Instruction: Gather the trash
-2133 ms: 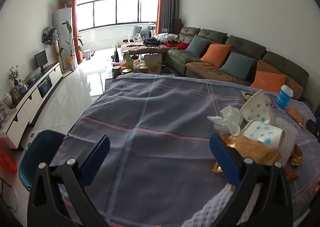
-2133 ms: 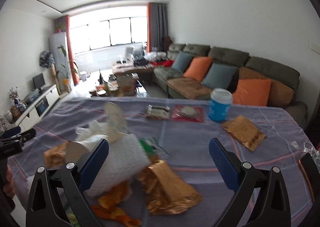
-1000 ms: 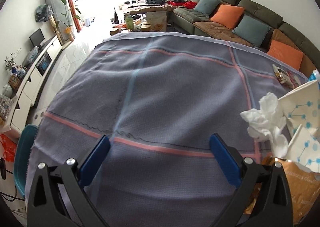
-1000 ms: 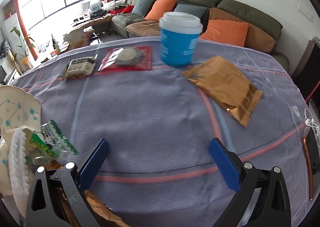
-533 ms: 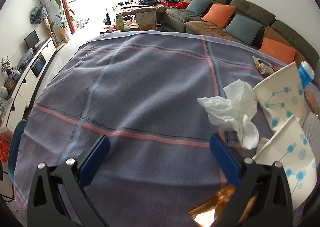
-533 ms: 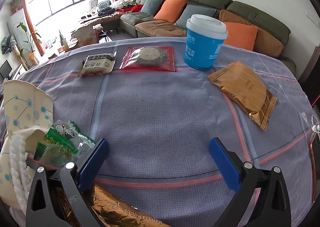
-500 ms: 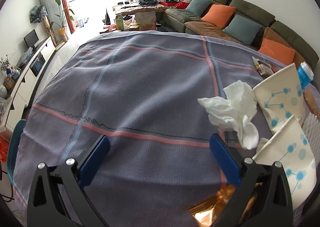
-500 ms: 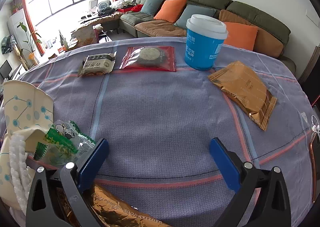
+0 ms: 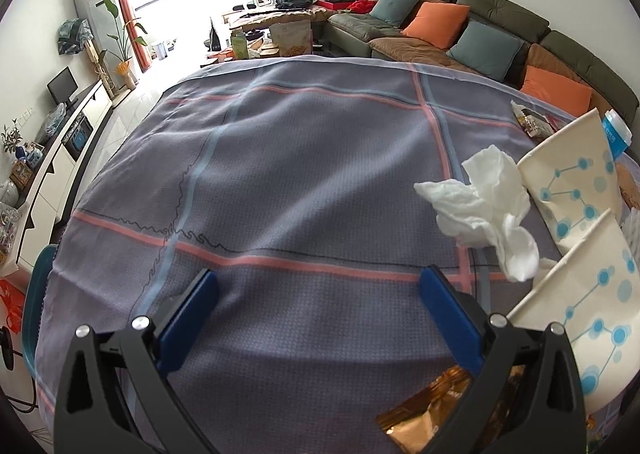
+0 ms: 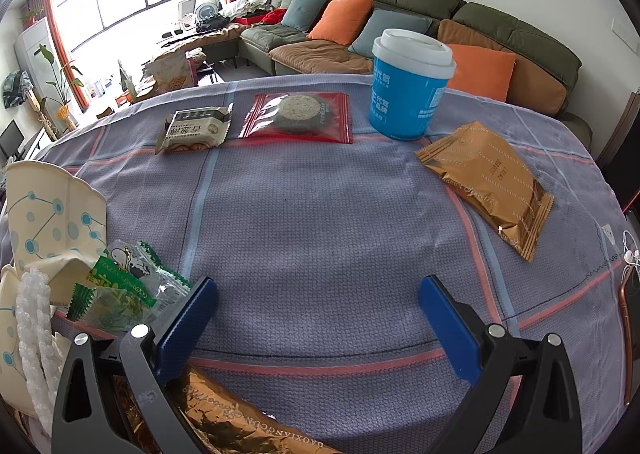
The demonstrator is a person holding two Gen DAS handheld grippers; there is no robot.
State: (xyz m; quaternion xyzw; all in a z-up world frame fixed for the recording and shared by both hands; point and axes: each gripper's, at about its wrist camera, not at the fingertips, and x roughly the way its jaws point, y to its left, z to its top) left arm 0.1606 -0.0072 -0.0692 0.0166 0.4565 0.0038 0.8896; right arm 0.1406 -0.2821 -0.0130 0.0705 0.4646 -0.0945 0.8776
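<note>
The left gripper [image 9: 318,288] hangs over a bare stretch of the grey plaid tablecloth [image 9: 304,174], its blue-padded fingers [image 9: 188,312] spread wide with nothing between them. The right gripper [image 10: 318,296] is likewise spread wide and empty above the cloth-covered surface [image 10: 320,222].

The trash lies in a heap between the two views. In the left wrist view, a crumpled white tissue [image 9: 486,208] sits to the right of the gripper, touching two flattened paper cups [image 9: 576,190] printed with blue dots and lines. A gold foil wrapper [image 9: 424,412] shows just under the right finger of that gripper. In the right wrist view the same heap is at the left edge: the flattened cups, a green and clear plastic wrapper [image 10: 124,288] just beside the left finger, a white foam net [image 10: 34,338] at the far left, and a gold foil wrapper [image 10: 236,424] running beneath the gripper's frame.

Farther back on the surface in the right wrist view, a beige biscuit packet [image 10: 196,130] lies beside a red-edged clear packet holding a round cake [image 10: 298,118]. A blue cup with a white lid [image 10: 408,84] stands upright to the right of them, and a gold snack packet [image 10: 488,186] lies flat near it, toward the right edge. A phone [image 10: 626,334] with a coppery rim and white earbuds [image 10: 632,250] rest at the far right.

A green sofa with orange and teal cushions [image 10: 400,22] stands behind the surface.
</note>
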